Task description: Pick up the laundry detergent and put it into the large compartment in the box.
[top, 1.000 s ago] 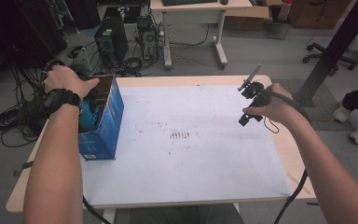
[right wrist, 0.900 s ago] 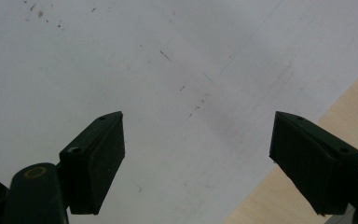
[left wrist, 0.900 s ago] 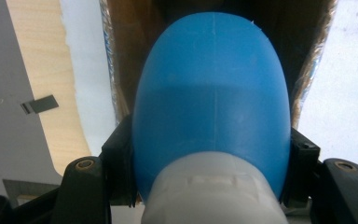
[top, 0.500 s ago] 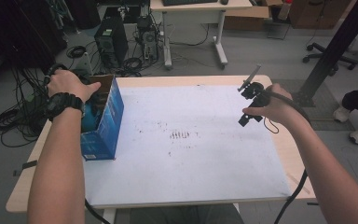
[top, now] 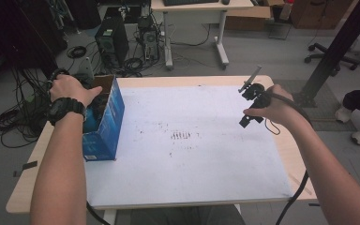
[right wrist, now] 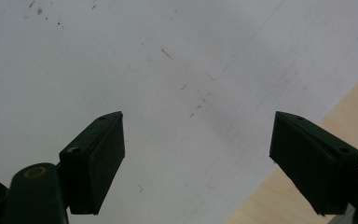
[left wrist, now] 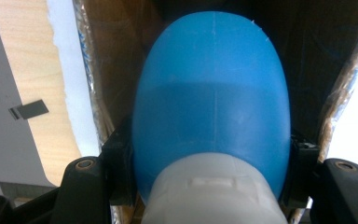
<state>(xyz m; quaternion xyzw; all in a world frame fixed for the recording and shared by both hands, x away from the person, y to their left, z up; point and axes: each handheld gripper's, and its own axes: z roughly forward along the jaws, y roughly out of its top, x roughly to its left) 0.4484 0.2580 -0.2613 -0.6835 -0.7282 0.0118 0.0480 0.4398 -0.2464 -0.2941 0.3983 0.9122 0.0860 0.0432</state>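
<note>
In the left gripper view, a blue bottle [left wrist: 212, 93] with a white cap [left wrist: 214, 191] sits between the two black jaws of my left gripper [left wrist: 209, 149], which is shut on it. The bottle hangs inside an open cardboard box [left wrist: 107, 70] with brown inner walls. From above, the box [top: 105, 119] is blue outside and stands on the table's left side, with the left hand [top: 70, 89] over its opening. My right gripper [right wrist: 196, 126] is open with nothing between its jaws, just above the white mat [right wrist: 121, 56]. In the high view, the right gripper [top: 249, 104] is at the mat's right edge.
A white mat [top: 187, 140] with small dark marks covers most of the wooden table [top: 28, 187]. Cables and computer towers [top: 108, 42] stand on the floor beyond the far edge. A black post [top: 337, 47] rises to the right of the table.
The left hand has shifted slightly at the box opening. The right hand and its gripper have stayed in place.
</note>
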